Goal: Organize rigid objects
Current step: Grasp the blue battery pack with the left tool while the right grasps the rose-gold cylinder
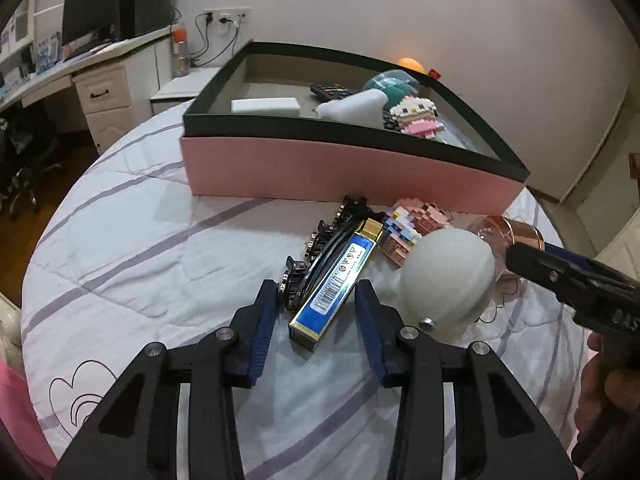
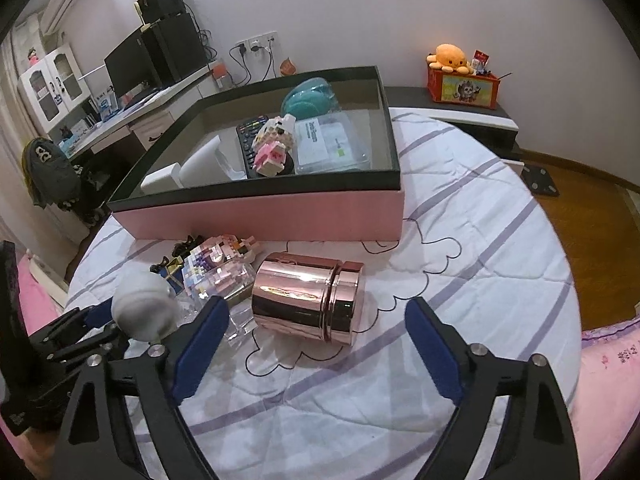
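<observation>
A bedroom with a desk and monitor along the far wall; up front lies a white quilt with purple stripes, and on it a pink box with a dark rim. The box holds a white block, a remote, a teal case, a clear plastic case and a brick-built figure. Just in front of the box, on the quilt, sits a cluster: a blue and gold pack, black hair clips touching its left side, a pink brick model, a white egg-shaped thing and a rose-gold tin lying on its side. The left gripper points down at the pack, its blue pads partly spread on either side of the pack's near end; whether they press on it I cannot tell. The right pad lies close against the egg-shaped thing. The right gripper hangs over the tin with its jaws wide apart, the tin just beyond and between the fingertips, not touched. A plush octopus sits on a red box on the low shelf beyond the bed.
</observation>
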Motion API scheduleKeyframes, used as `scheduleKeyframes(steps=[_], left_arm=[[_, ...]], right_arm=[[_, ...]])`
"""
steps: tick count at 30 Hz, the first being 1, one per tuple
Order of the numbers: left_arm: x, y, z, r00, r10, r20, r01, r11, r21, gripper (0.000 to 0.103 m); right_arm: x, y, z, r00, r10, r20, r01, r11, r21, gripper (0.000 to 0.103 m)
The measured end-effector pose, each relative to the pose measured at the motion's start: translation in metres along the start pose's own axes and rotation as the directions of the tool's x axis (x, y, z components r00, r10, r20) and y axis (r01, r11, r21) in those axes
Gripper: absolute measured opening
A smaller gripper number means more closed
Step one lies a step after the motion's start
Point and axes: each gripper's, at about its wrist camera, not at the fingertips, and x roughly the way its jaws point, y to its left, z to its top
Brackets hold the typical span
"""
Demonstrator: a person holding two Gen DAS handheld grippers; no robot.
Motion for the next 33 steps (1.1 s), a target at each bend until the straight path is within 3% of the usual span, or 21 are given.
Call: scheduleKeyframes(steps=[10,16,21,31,33], left_arm=[[-0.013,-0.005,-0.008,0.999,-0.044,-0.003,0.043,0.999,-0.012,0.033],[-0.015,-0.007,-0.018,0.999,-0.027,-0.020,0.027,0.999,-0.025,0.033],[-0.028,-0.009,-0.026,0.998,-0.053,-0.015,0.053,0.998,-0.023,0.023],[-0.010,-0.015,-0.022,0.999,-0.045,-0.013,0.045,0.999,0.003,0.018],[-0.011,-0.015,-0.022,0.999,-0.044,-0.014,0.044,0.999,0.006,0.017]], right_arm=[[0.002,0.002,0.001,1.000,-0.006,-0.011,0.006,1.000,-0.014,0.073],[0.004,0.003,0.002,1.000,-0.004,-0.016,0.003,1.000,-0.016,0.072],[0.006,0.003,0.002,1.000,0.003,-0.020,-0.003,1.000,-0.017,0.068],[0.007,0.005,-0.002,1.000,-0.011,-0.018,0.011,1.000,-0.013,0.067],[0.008,0.007,-0.002,1.000,-0.009,-0.018,0.009,1.000,-0.014,0.060]])
